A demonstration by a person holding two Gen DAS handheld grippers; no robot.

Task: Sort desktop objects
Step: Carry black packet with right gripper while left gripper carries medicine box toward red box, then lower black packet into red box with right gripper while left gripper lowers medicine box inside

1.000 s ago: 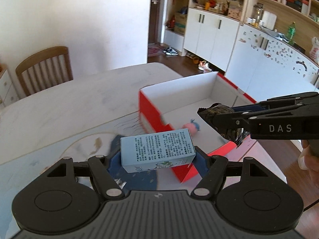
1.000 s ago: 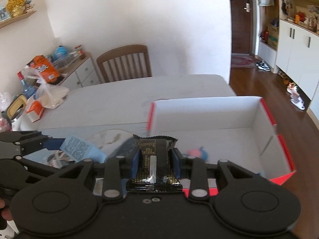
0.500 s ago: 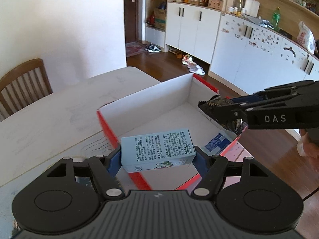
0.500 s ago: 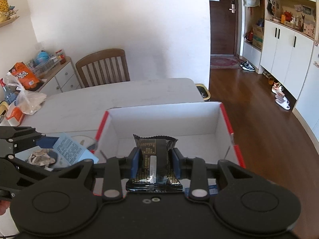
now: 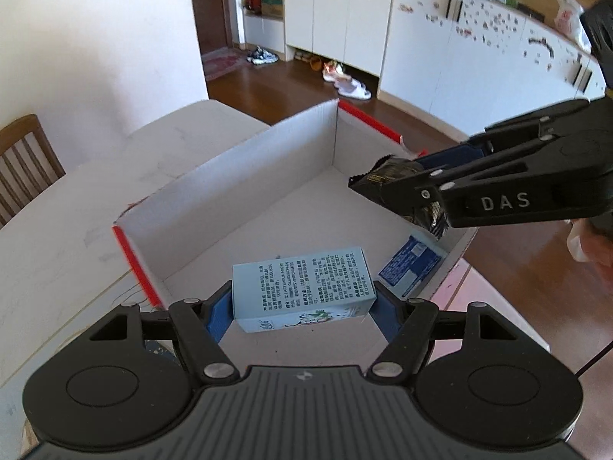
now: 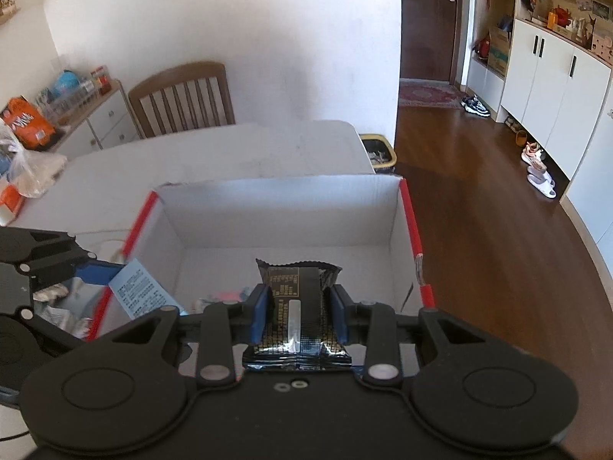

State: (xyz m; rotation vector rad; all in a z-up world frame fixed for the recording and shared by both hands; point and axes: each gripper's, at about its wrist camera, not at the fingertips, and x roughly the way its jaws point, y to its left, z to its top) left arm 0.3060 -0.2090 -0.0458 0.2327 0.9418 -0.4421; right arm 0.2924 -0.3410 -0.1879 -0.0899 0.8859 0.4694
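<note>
My left gripper (image 5: 302, 303) is shut on a light blue carton (image 5: 302, 287) printed with text, held above the open red-edged white cardboard box (image 5: 245, 180). My right gripper (image 6: 299, 314) is shut on a black snack packet (image 6: 299, 306) over the same box (image 6: 283, 207). From the left wrist camera the right gripper (image 5: 394, 191) with its black packet (image 5: 390, 174) hangs over the box's right side. From the right wrist camera the left gripper (image 6: 95, 272) and its blue carton (image 6: 140, 291) show at the box's left wall. A dark blue packet (image 5: 408, 266) lies inside the box.
The box stands on a white table (image 6: 214, 153) near its right edge, beyond which is wooden floor (image 6: 479, 191). A wooden chair (image 6: 184, 97) stands behind the table. Small wrappers (image 6: 57, 306) lie on the table left of the box. A bin (image 6: 377, 151) sits past the table corner.
Both grippers have moved forward and over the box with their loads. The box interior now fills the middle of both views.
</note>
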